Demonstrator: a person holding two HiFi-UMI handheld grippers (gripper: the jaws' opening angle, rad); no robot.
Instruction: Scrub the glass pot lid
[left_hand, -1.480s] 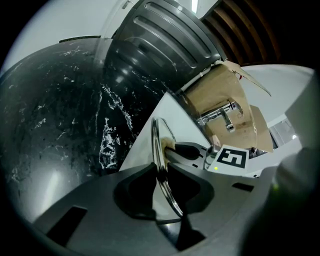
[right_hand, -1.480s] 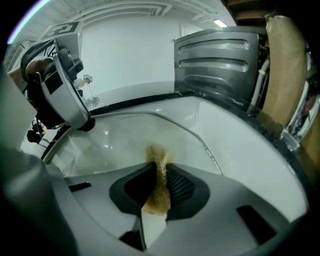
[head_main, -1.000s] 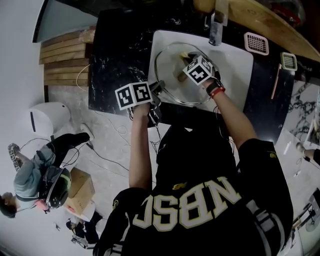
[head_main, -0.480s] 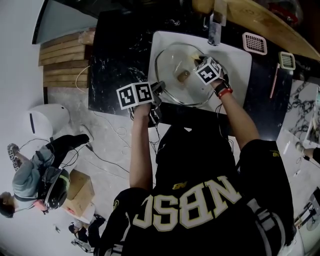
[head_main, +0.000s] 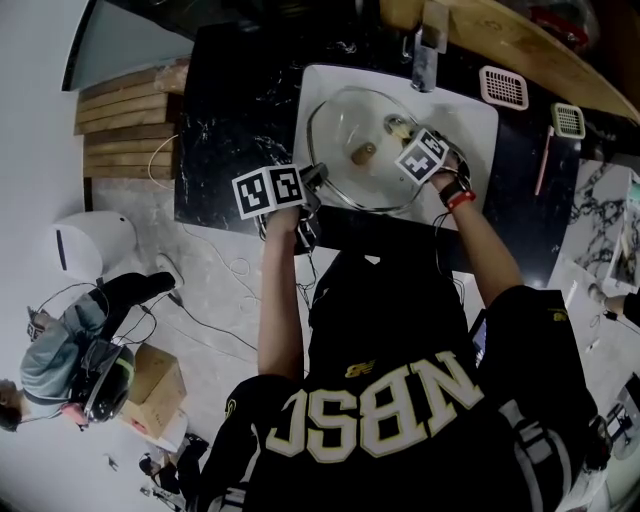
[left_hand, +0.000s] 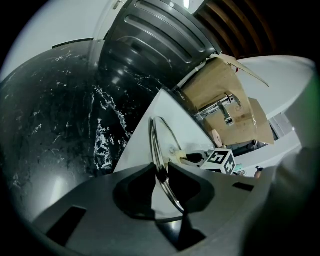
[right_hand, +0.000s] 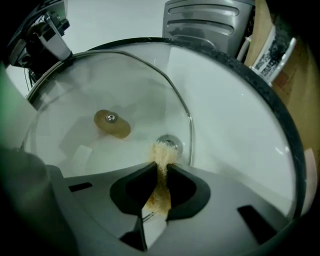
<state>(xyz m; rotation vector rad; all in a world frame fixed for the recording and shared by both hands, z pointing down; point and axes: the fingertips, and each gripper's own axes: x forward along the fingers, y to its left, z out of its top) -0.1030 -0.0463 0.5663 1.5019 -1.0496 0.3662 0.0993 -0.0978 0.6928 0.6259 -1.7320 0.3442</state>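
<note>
Jaws of the left gripper (left_hand: 161, 172) stand only narrowly apart and are clamped on the metal rim of the glass pot lid (left_hand: 156, 145), at the lid's near left edge. Those of the right gripper (right_hand: 160, 167) are pinched tight on a yellowish scrub sponge (right_hand: 161, 192). The sponge's tip sticks out past the pads and seems to press on the glass, though the wide-angle view makes the contact hard to confirm.

That lid sits tilted in the white sink (head_main: 470, 120), set into a black marbled counter (head_main: 235, 100), with the tap (head_main: 427, 60) at the far side. Its tan knob (head_main: 364, 153) lies just left of the right gripper. Through the glass the sink's drain (right_hand: 170, 143) shows at the sponge's tip.

Large pale letters on the person's black shirt (head_main: 380, 400) read NBSC, seen upside down. Each gripper's cube carries black-and-white square markers, with no readable words.
</note>
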